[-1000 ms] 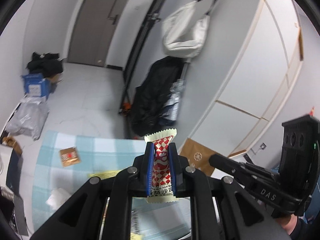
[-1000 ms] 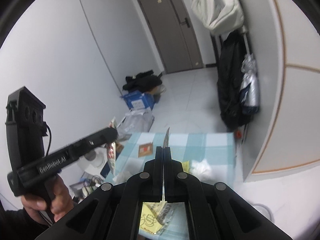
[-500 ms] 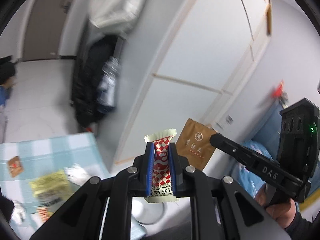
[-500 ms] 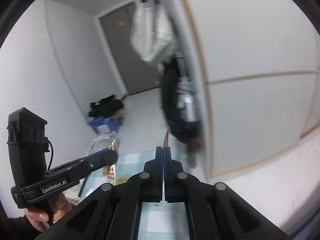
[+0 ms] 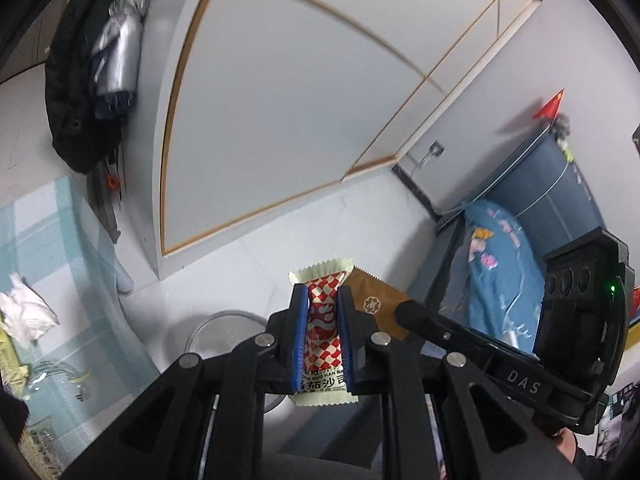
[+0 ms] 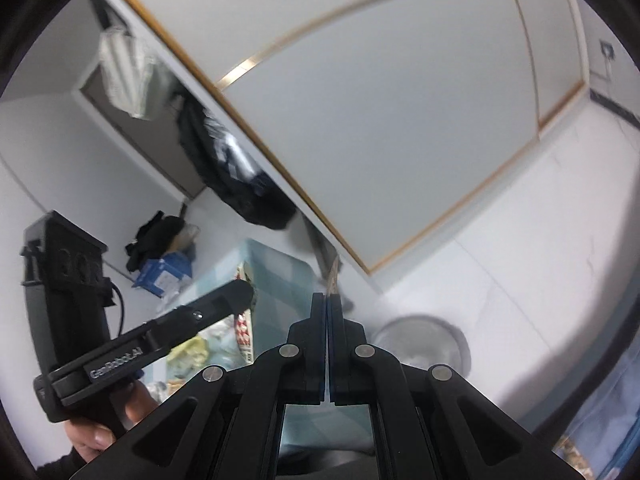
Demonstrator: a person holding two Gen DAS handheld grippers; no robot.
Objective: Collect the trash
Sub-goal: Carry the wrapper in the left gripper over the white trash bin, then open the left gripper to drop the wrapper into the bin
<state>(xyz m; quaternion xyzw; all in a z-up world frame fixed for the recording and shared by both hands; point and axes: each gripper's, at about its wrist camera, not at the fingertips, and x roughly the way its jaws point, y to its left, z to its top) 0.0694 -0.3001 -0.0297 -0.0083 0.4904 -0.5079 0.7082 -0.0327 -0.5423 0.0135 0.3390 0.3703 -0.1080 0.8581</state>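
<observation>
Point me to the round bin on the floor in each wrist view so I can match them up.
Left wrist: the bin sits low and left of centre, partly hidden behind the left gripper.
Right wrist: the bin is low and right of centre, just right of the right gripper.
Shared landmark: the white wardrobe panel with gold trim above it.

Desk (image 5: 60, 248) with a pale blue checked cloth, bearing crumpled white paper (image 5: 24, 312) and a yellow wrapper (image 5: 10, 356). A round bin (image 5: 208, 334) stands on the white floor (image 5: 304, 236) beside it.
</observation>
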